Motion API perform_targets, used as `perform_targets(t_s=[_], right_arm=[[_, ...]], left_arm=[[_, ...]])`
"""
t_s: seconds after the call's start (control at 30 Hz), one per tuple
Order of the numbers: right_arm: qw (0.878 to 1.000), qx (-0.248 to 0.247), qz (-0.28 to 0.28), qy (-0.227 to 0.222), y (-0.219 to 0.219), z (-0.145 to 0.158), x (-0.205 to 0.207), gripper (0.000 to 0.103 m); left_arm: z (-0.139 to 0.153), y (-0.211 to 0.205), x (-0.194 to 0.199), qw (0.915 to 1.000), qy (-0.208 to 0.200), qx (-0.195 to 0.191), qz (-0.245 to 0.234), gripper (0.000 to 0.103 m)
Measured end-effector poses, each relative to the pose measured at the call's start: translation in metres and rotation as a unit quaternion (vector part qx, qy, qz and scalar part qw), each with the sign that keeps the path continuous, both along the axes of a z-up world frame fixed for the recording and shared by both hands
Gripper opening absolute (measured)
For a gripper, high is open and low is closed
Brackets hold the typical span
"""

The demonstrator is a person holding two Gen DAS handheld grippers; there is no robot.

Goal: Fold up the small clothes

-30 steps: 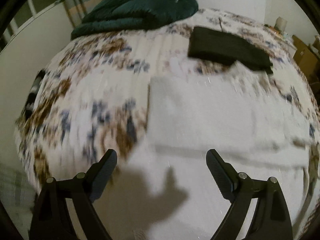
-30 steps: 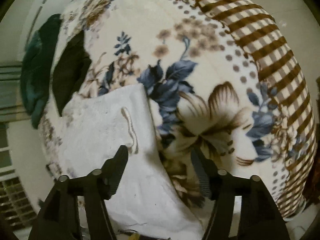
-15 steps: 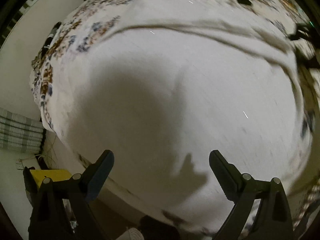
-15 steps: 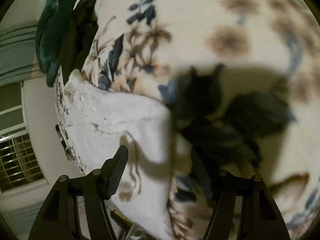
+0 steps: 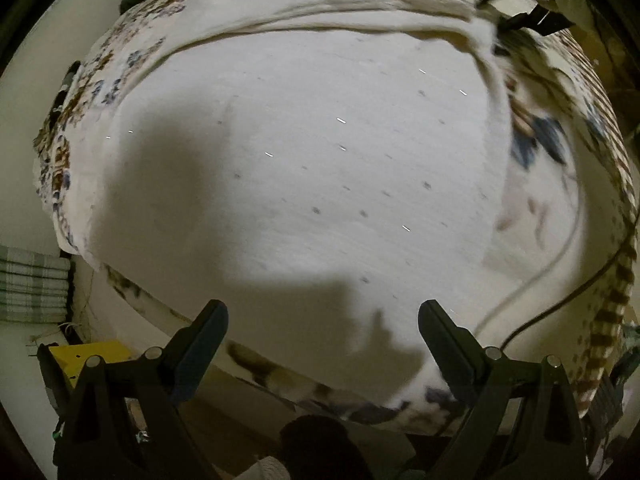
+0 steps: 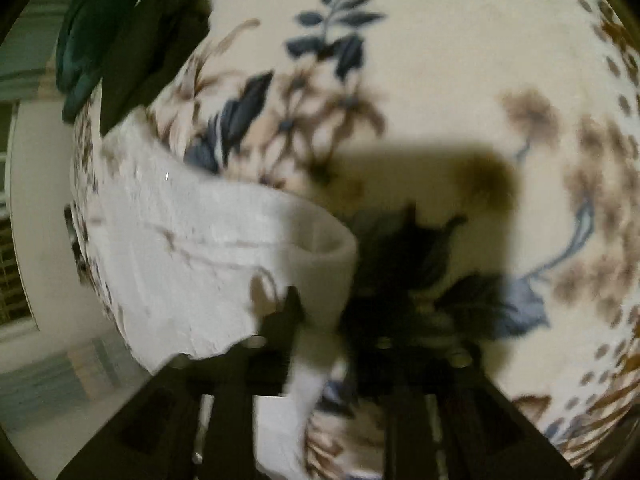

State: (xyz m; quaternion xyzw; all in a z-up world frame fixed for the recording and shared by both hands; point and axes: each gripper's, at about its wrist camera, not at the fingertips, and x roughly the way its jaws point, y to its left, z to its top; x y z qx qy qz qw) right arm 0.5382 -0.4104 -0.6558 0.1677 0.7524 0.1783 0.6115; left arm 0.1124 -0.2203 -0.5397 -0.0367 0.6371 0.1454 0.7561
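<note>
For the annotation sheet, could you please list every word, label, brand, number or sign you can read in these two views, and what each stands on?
None: no legible text in either view.
White garment: no print or tag showing; only small grey specks.
Floral blanket: flower and stripe pattern only, no lettering.
Yellow object beside the bed: no marking can be made out.
Right wrist view: blurred, and nothing there resembles writing.

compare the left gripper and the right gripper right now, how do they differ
The left gripper stands wide open above the flat middle of the white garment, with nothing between its fingers. The right gripper is much narrower, its jaws pinching the garment's lifted, curled edge. Both point down at the floral blanket.
</note>
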Motion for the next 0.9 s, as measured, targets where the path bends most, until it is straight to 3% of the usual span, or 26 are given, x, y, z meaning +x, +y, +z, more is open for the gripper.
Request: perform_targets(t_s=[0.03, 0.07, 0.2, 0.37, 0.43, 0.47, 0.5, 0.57, 0.8, 0.9], right_arm=[[1.0, -0.001, 0.004, 0.0, -0.006, 0.004, -0.005, 0.062], [1.0, -0.002, 0.009, -0.002, -0.015, 0.009, -0.011, 0.066], [1.0, 0.003, 0.013, 0.012, -0.055, 0.015, -0.038, 0.066], [0.999, 0.045, -0.007, 0.017, -0.073, 0.002, -0.052, 0.066], [0.997, 0.068, -0.017, 0.012, -0.066, -0.004, -0.049, 0.066], [0.997, 0.073, -0.018, 0.006, -0.062, -0.006, -0.047, 0.066], [0.997, 0.08, -0.02, 0.002, -0.052, -0.009, -0.043, 0.066], [0.996, 0.089, -0.025, -0.005, -0.04, -0.016, -0.038, 0.066], [0.994, 0.095, -0.062, 0.005, -0.015, -0.029, -0.026, 0.065], [0.994, 0.095, -0.059, -0.002, -0.01, -0.025, -0.025, 0.037]], left_arm=[[-0.004, -0.007, -0.002, 0.9999, 0.004, -0.008, -0.006, 0.097], [-0.007, -0.015, -0.005, 0.9998, 0.007, -0.014, -0.008, 0.097], [-0.032, -0.039, -0.008, 0.999, 0.027, -0.029, -0.023, 0.097], [-0.071, -0.058, 0.004, 0.9982, 0.045, 0.007, -0.038, 0.094], [-0.073, -0.058, 0.008, 0.9987, 0.033, 0.01, -0.038, 0.08], [-0.072, -0.058, 0.009, 0.999, 0.026, 0.007, -0.035, 0.065], [-0.069, -0.057, 0.01, 0.9993, 0.018, 0.006, -0.033, 0.038], [-0.063, -0.057, 0.012, 0.9992, 0.017, 0.015, -0.032, 0.013], [-0.044, -0.034, 0.011, 0.9996, -0.006, -0.018, 0.021, 0.007], [-0.036, -0.027, 0.007, 0.9988, -0.011, -0.031, 0.035, 0.007]])
